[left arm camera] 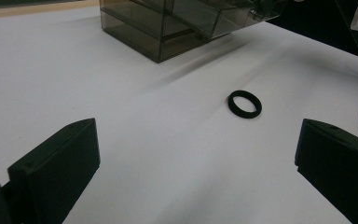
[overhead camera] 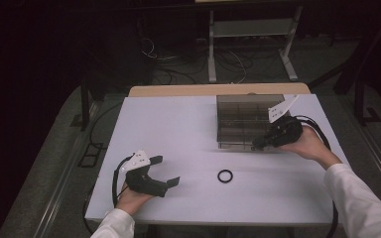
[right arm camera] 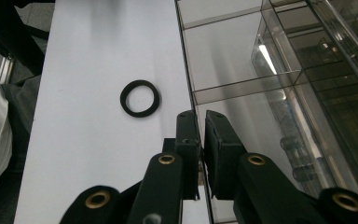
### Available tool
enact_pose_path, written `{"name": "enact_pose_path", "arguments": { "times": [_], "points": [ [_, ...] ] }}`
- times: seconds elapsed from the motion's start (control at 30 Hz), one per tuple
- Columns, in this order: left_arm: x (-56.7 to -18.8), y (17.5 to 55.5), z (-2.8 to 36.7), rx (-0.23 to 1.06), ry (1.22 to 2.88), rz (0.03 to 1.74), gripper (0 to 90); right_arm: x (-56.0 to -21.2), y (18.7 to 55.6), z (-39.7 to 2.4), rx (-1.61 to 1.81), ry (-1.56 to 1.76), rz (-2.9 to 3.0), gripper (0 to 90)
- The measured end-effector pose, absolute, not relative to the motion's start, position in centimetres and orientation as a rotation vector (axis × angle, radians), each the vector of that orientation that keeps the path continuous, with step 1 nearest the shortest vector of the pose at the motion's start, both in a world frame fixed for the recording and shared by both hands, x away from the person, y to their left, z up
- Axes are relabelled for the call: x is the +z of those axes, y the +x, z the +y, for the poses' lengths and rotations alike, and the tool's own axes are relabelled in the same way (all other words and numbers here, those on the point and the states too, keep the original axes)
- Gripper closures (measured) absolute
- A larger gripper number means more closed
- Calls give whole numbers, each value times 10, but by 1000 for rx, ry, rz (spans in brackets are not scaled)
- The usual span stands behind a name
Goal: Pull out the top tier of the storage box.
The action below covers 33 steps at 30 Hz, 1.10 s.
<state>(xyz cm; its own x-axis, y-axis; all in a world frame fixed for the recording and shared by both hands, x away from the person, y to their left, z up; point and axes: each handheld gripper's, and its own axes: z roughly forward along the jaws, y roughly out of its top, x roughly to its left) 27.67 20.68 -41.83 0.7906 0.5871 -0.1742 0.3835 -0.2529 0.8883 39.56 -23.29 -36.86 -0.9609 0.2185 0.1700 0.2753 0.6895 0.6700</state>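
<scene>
A lab or test room set up for recording is suggested. A plain white tabletop [overhead camera: 188, 144] is lit against dark surroundings. Beyond its far edge, loose cables [overhead camera: 168, 64] are spread over a grey carpeted floor [overhead camera: 317, 59], and the metal legs of a white stand [overhead camera: 250, 44] are seen there too. On the tabletop, toward its far right part, a smoke-tinted clear compartment box [overhead camera: 243, 121] is set. No household furnishings are seen around the tabletop.

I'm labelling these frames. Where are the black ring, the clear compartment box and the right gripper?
black ring [overhead camera: 224, 176]: high view, on its band.
clear compartment box [overhead camera: 243, 97]: high view, on its far wall.
right gripper [right arm camera: 201, 122]: right gripper view, between its shut fingertips.
</scene>
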Motion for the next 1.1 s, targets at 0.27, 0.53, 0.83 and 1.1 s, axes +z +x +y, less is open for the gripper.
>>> {"name": "enact_pose_path", "arguments": {
  "times": [0.27, 0.53, 0.83, 1.1],
  "points": [
    [-418, 277, 206, 228, 1876, 738, 0, -367, 393, -234, -1116, -434, -2825, 802],
    [-417, 276, 206, 226, 1874, 729, 0, -361, 389, -230, -1115, -459, -2844, 735],
    [-416, 275, 206, 227, 1869, 719, 0, -349, 380, -226, -1103, -475, -2871, 684],
    [-416, 275, 205, 223, 1868, 718, 0, -339, 369, -220, -1103, -477, -2884, 621]
  ]
}}
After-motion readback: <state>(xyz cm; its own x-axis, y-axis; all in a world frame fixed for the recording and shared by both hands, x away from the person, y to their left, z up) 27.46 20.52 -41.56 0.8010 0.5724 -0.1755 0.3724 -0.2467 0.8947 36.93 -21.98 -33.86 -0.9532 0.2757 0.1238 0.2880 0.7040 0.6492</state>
